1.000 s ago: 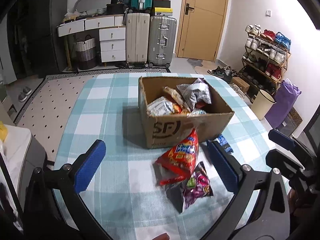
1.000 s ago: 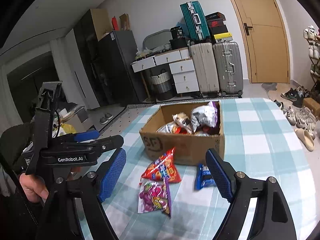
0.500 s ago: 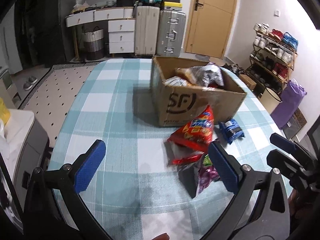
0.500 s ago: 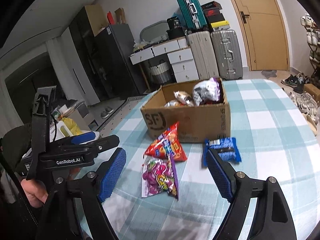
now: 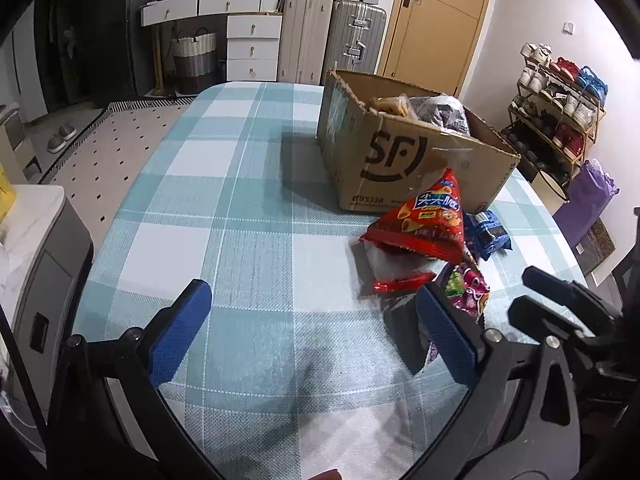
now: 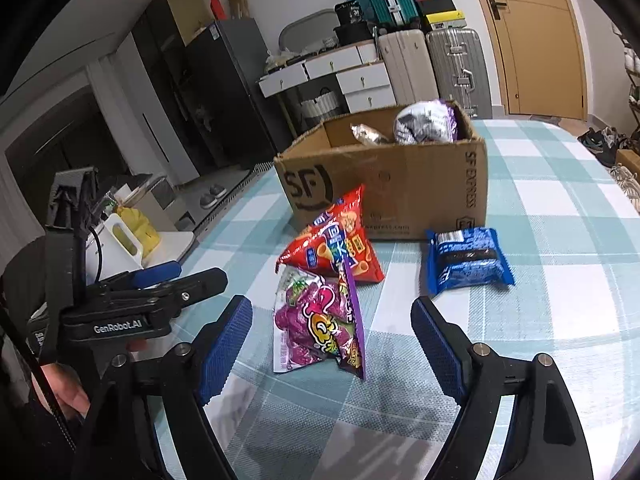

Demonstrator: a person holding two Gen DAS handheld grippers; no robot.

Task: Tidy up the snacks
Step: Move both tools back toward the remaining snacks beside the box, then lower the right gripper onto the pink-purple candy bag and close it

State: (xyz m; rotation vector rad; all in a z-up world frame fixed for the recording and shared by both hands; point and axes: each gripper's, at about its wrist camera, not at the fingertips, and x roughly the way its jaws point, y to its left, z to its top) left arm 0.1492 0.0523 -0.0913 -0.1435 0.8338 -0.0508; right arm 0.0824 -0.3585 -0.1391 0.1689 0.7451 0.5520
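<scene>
A brown cardboard box point(image 5: 404, 148) point(image 6: 400, 184) stands on the checked table with several snack bags inside. In front of it lie a red chip bag point(image 5: 424, 224) point(image 6: 332, 248), a purple candy bag point(image 6: 320, 324) point(image 5: 468, 292) and a blue biscuit pack point(image 6: 464, 260) point(image 5: 488, 232). My right gripper point(image 6: 332, 320) is open, its blue pads either side of the purple bag without touching it. My left gripper point(image 5: 312, 300) is open over bare tablecloth, left of the snacks. The left gripper's body point(image 6: 132, 304) shows at the left of the right wrist view.
The table point(image 5: 224, 208) has a teal and white checked cloth. Suitcases point(image 5: 332, 36) and white drawers point(image 5: 252, 44) stand behind it near a wooden door point(image 5: 436, 20). A shoe rack point(image 5: 560, 108) is at the right, a grey cabinet point(image 5: 44, 264) at the left.
Both grippers have sunk toward the table and come nearer the snacks, which look larger now. The purple bag now lies between the right gripper's pads. Nothing was picked up.
</scene>
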